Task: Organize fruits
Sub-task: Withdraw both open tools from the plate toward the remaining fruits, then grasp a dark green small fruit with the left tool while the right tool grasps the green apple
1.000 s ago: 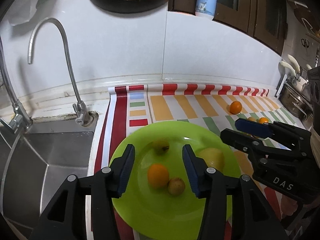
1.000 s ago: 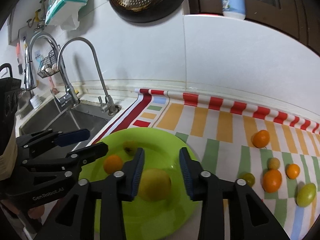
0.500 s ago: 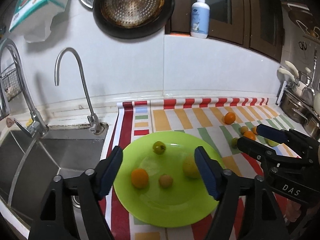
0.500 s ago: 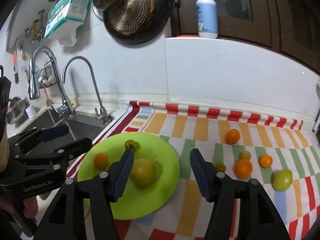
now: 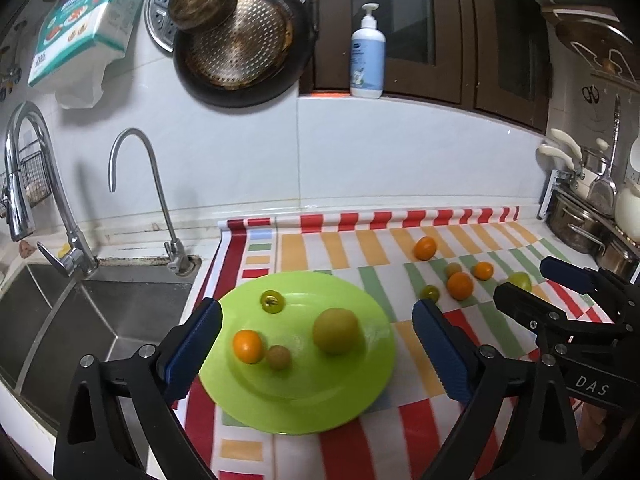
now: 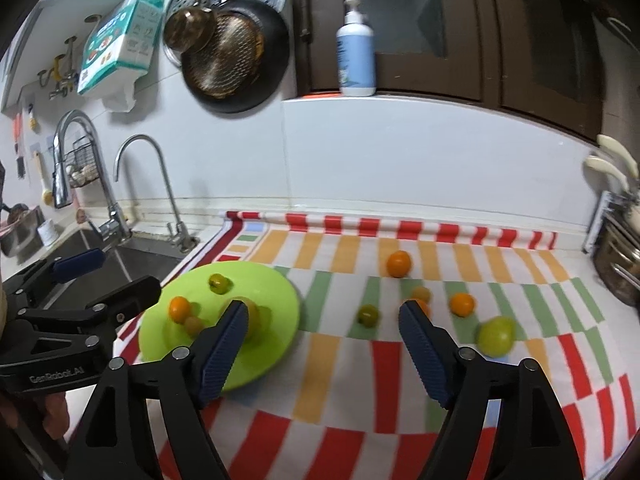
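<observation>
Between picks: both the left tool (image 5: pixel 316 344) and right tool (image 6: pixel 320 344) gape empty; next, grab a loose orange citrus fruit (image 6: pixel 399 263) off the worktop for the round lime-green plastic plate (image 6: pixel 286 312).

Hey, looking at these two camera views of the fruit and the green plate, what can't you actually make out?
- Right wrist view: the orange fruit behind the right tongs is mostly hidden by one finger.
- Right wrist view: the large yellow-green fruit on the green plate is partly covered by the other finger.
- Both views: lettering on the soap bottle and the wall-hung box is too small to read.
- Left wrist view: the green fruit is partly hidden by the right tongs.
</observation>
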The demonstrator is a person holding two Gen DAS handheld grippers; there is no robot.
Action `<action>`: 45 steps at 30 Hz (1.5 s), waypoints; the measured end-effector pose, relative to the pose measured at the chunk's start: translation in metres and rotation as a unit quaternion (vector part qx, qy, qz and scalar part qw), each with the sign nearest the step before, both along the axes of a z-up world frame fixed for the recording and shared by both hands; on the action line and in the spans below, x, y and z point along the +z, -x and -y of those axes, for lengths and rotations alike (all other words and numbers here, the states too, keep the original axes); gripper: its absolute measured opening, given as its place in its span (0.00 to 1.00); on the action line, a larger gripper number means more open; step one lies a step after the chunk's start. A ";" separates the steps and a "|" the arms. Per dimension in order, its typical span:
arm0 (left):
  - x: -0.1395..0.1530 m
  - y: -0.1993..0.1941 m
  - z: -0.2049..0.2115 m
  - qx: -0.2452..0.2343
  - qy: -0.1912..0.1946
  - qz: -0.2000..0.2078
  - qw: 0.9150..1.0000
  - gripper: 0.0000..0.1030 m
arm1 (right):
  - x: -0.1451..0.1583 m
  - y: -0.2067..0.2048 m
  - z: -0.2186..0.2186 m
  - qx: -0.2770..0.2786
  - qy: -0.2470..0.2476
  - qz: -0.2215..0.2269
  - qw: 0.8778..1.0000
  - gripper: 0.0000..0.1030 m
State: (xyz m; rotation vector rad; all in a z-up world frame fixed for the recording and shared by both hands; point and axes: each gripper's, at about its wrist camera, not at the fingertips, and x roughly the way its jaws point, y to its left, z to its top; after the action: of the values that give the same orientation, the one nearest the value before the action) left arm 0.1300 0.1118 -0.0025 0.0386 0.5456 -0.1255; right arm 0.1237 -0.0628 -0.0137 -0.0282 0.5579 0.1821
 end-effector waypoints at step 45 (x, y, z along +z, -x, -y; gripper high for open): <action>-0.034 -0.050 0.121 -0.033 -0.041 -0.025 0.998 0.88 | -0.024 -0.024 0.139 -0.108 0.008 -0.029 0.994 0.76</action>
State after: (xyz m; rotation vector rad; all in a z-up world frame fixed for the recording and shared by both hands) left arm 0.1805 -0.0093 -0.0366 0.1345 0.5996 -0.1694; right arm 0.1478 -0.2017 -0.0376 0.0227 0.6169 -0.0326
